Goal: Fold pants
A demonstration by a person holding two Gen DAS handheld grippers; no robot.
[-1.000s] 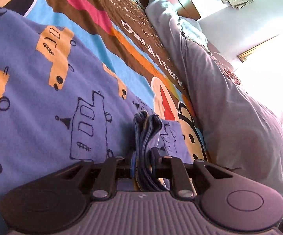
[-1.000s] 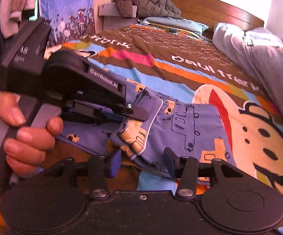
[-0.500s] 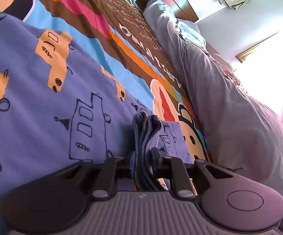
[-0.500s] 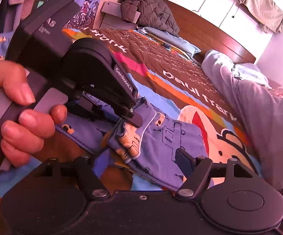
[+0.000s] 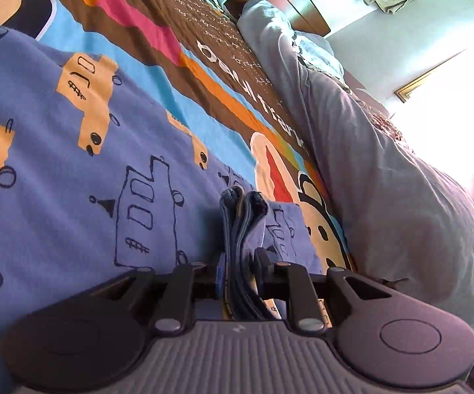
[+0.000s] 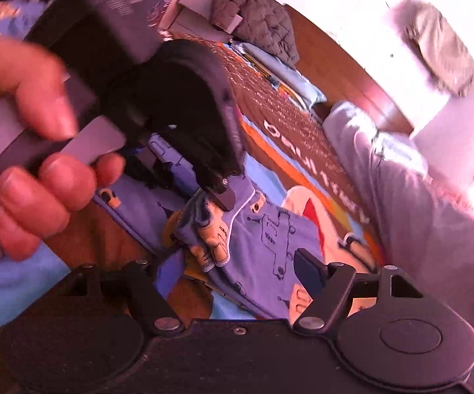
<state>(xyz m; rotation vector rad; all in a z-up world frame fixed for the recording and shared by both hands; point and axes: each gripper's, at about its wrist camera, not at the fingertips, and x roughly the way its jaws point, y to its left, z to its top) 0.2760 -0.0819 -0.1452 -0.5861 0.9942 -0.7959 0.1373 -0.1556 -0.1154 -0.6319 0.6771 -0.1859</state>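
L gripper point(image 5: 240, 274) is pinching a bunched edge of the blue printed pants point(image 5: 82, 177), which lie spread on the bedspread point(image 5: 184, 75). R gripper point(image 6: 237, 272) hangs spread wide over the pants' white-piped hem w/ nothing between its pads. Fabric looks light, soft, floppy; best taken at hems or waistband. Only the R view shows the person's hand point(image 6: 36, 170) on the L tool.

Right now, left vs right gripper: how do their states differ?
The left gripper is clamped on a bunched stack of the blue printed pants; the right gripper stands wide open, gripping nothing. Left sits among fabric; right hovers short of the pants' edge. Both point at the same pants.
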